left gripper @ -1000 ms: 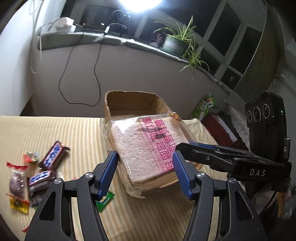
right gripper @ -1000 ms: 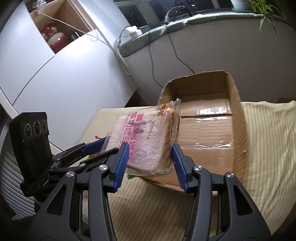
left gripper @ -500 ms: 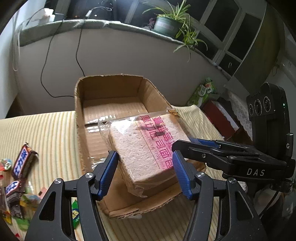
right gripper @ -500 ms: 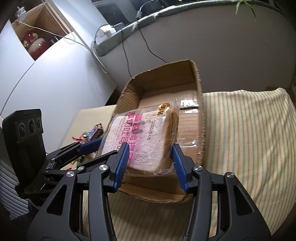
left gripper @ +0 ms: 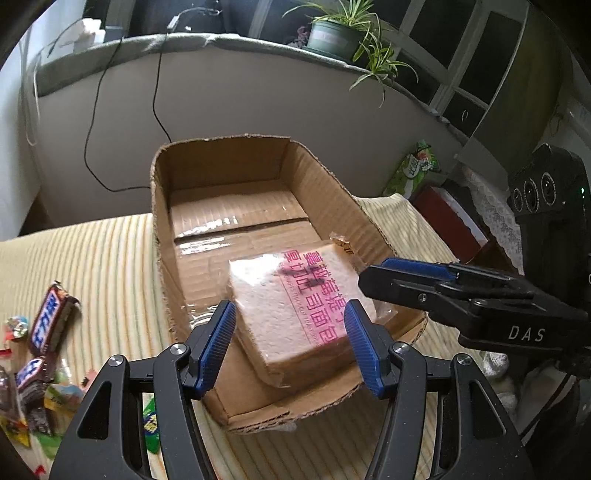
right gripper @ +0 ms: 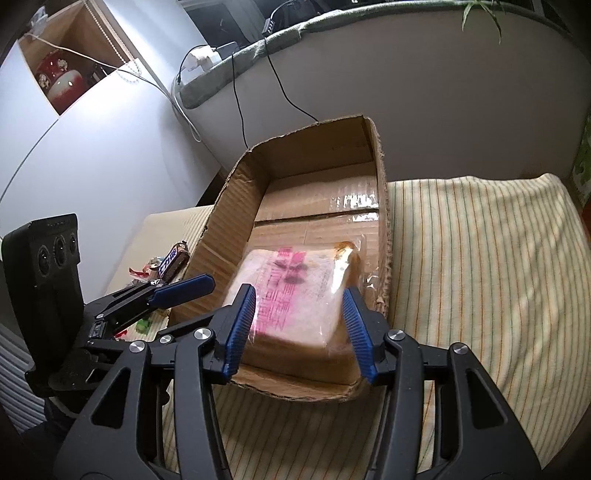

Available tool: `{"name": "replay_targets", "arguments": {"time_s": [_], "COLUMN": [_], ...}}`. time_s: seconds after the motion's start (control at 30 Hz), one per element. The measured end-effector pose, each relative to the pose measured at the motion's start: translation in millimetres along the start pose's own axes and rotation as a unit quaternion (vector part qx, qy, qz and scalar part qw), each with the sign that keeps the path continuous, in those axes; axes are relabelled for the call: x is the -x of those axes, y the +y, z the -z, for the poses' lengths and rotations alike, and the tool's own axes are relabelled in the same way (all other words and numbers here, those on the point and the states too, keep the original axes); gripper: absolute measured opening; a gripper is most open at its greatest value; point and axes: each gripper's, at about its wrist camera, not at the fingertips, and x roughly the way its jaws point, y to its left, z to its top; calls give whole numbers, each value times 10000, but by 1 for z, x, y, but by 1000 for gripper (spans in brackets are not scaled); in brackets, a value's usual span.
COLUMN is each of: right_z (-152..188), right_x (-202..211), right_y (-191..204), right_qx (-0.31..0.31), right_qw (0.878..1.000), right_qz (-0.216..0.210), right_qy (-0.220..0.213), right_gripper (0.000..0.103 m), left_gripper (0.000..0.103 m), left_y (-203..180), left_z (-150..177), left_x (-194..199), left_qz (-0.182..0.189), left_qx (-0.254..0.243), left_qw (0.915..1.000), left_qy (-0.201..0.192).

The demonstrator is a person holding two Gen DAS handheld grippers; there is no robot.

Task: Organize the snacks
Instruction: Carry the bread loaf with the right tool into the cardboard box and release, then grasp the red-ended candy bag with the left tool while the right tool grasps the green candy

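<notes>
Two claws hang over one open cardboard box (left gripper: 229, 184) that sits on a striped yellow cloth (left gripper: 103, 266). My left claw (left gripper: 290, 347) has its blue pads spread apart, and so does my right claw (right gripper: 297, 328) — both released, gripping nothing that I can see. Between the pads of each, from its own camera, shows the bag of sliced bread (left gripper: 295, 306), a clear wrapper with pink lettering on top. It lies inside the box on the taped floor, in the near corner on my right side, tight against the right wall and close to the near wall. The pads flank the bread in both views; whether any pad brushes the wrapper I cannot tell.

From the left wrist, my right claw reaches in from the right, its blue-tipped finger (left gripper: 417, 266) lying over the box's right rim near the sealed end of the bag. From the right wrist, my left claw shows at the left, one blue finger (right gripper: 184, 286) just outside the box's left wall.

Several small snacks stay outside the box, on the cloth to its left — chocolate bars (left gripper: 50, 321) in brown and blue wrappers, and a heap of mixed candy packets (left gripper: 22, 413) beside them. A green packet (left gripper: 151, 424) lies near the box's front left corner. A potted plant (left gripper: 332, 35) stands on the sill behind.
</notes>
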Motion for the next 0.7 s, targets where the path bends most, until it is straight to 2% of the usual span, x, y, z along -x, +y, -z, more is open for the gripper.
{"name": "replay_targets", "arguments": {"time_s": [0.37,0.43,0.63,0.7], "right_z": [6,11,23,27], "right_x": [25,30,34,34], "right_y": [22,33,62,72], "right_qx": [275,444,799,925], "right_qw": [9990,9982,9958,9948], "right_qz": [232,256,263,235], "right_qy": [-255,-302,-371,-357], "right_gripper": [58,64,66,70], "left_gripper": [62,64,66,67], "left_y": [1,2,10,15], "left_z": [14,19,36,44], "left_x": [41,49,73,83], "left_qz": [-36,-83,-248,-378], "left_qx": [-77,-90,3,35], "left_qw": [9989,9986,9976,9968], "left_qy": [-454,-506,-645,-697]}}
